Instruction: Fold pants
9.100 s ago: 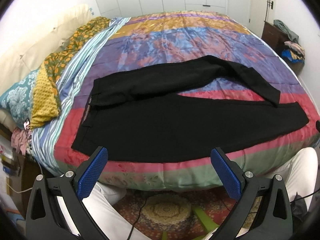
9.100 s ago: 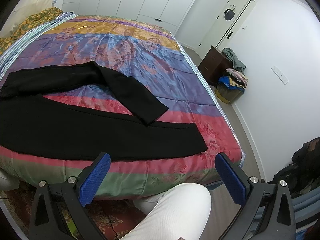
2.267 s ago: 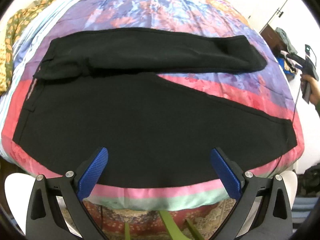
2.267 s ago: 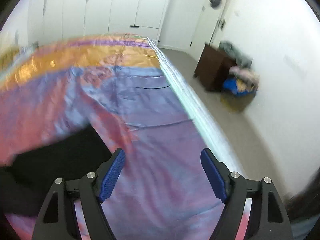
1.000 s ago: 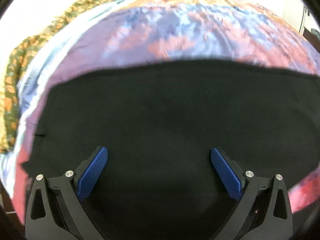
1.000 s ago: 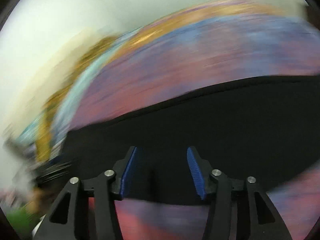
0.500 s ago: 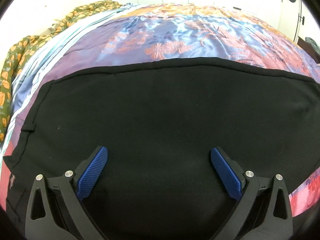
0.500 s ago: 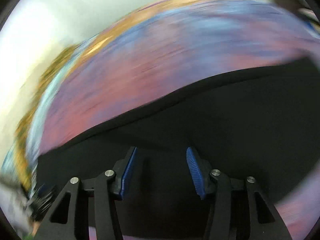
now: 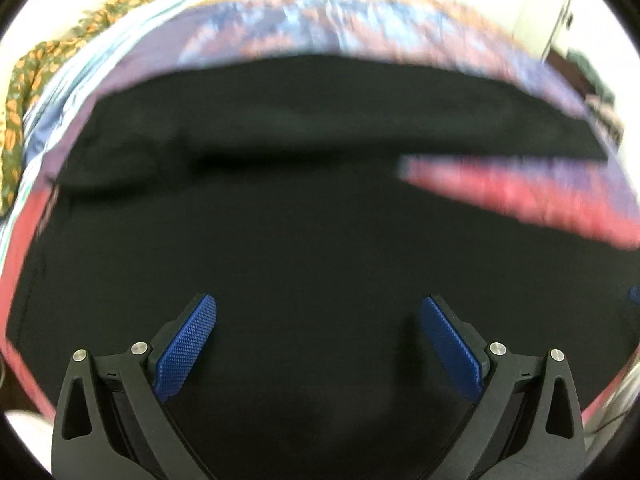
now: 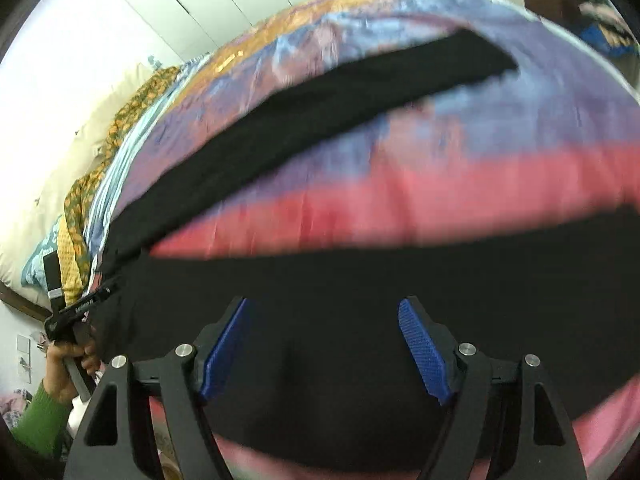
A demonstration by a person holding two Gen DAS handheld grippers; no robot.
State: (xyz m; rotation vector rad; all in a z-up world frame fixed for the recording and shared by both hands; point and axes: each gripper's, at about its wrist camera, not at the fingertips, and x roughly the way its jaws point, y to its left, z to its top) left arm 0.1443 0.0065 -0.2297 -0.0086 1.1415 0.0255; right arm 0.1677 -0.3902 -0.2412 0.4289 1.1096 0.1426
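Two legs of the black fabric pants (image 9: 320,216) spread apart toward the right of the frame, with a wedge of the striped satin bedspread (image 10: 460,184) bare between them; more bedspread lies free above the upper leg; the lower leg's near edge runs along the bottom of the right wrist view. The left gripper (image 9: 320,340) hangs wide open above the dark cloth, holding nothing; the right gripper (image 10: 324,346) is also parted, empty, over the lower leg.
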